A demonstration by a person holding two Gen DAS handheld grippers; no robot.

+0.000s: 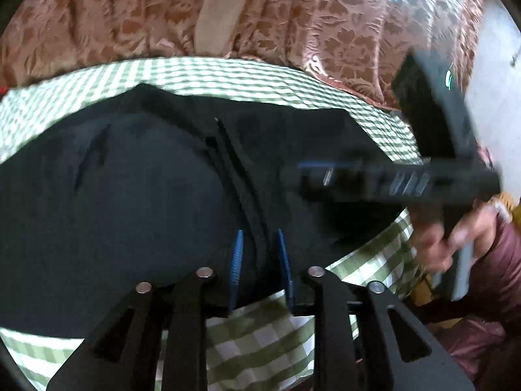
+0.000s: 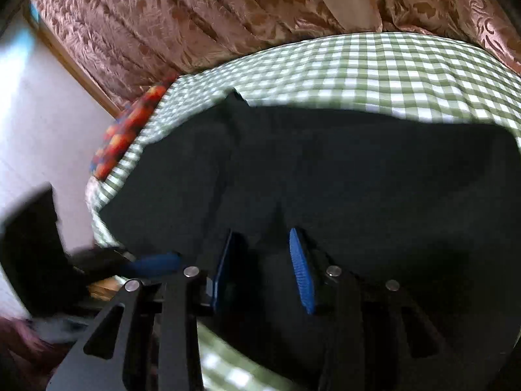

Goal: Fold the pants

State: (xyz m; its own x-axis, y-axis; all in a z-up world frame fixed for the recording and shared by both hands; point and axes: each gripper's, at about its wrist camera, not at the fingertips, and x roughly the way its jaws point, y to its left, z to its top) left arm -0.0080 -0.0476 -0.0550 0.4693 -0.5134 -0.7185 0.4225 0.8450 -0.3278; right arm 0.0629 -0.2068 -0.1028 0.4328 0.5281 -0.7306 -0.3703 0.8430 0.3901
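Black pants (image 1: 130,195) lie spread on a green-and-white checked cloth (image 1: 260,332); they also fill the right wrist view (image 2: 358,179). My left gripper (image 1: 260,244) has its blue pads close together around a raised seam fold of the pants near their front edge. My right gripper (image 2: 263,244) hangs over the pants with its blue pads apart and dark fabric between them. The right gripper (image 1: 312,179) also shows blurred in the left wrist view, held by a hand (image 1: 436,238). The left gripper shows blurred at the lower left of the right wrist view (image 2: 156,264).
A pink floral curtain (image 1: 293,16) hangs behind the table. A red and orange patterned cloth (image 2: 130,130) lies at the table's far left corner, by a white wall (image 2: 39,114).
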